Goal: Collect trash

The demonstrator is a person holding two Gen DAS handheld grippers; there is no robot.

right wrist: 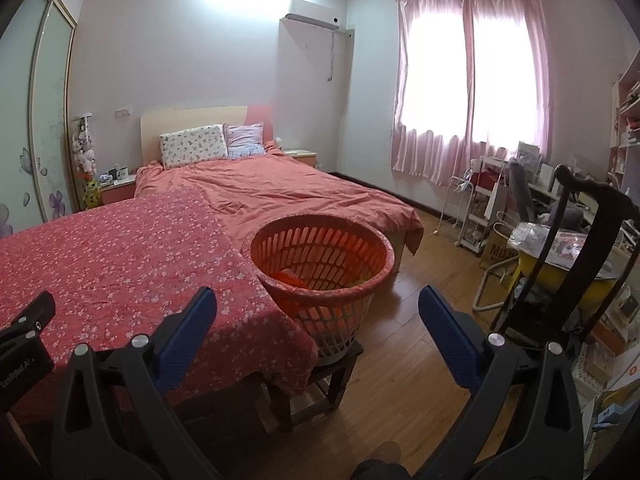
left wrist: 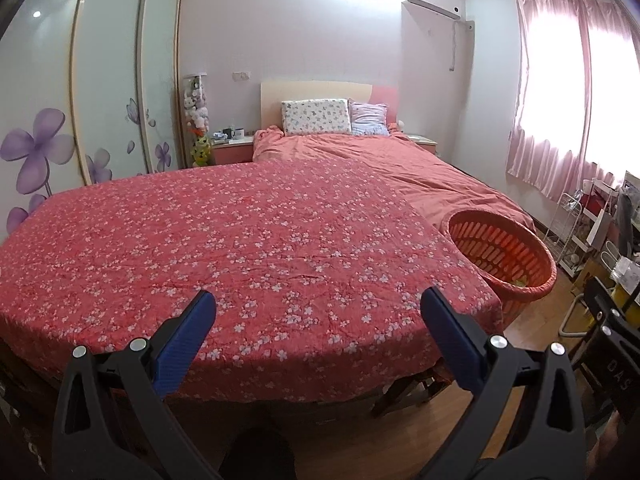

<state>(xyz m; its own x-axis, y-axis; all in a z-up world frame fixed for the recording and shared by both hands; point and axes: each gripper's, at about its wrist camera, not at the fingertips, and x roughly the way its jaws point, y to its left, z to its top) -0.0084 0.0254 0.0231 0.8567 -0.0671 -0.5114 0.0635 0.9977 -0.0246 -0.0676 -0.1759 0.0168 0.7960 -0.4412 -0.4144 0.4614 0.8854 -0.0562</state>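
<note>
Bedroom w/ wood floor (right wrist: 400, 360); red floral cloth (left wrist: 240, 248) covers a flat surface up front, crinkled. Orange slotted plastic basket (right wrist: 320, 280), round, sits on a dark wooden stool (right wrist: 320, 380) at the cloth's right edge; some orange and yellowish bits inside. Left gripper (left wrist: 318, 304) spread wide, empty, over the cloth, basket off to its right. Right gripper (right wrist: 318, 304) also wide apart, empty, basket just ahead between the blue ribbed pads (right wrist: 188, 332).

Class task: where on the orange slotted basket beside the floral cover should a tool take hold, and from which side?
Probably the basket's rolled rim, from above on its floor-facing side. The basket stands upright and open-topped, and the floral cover crowds its other side.
</note>
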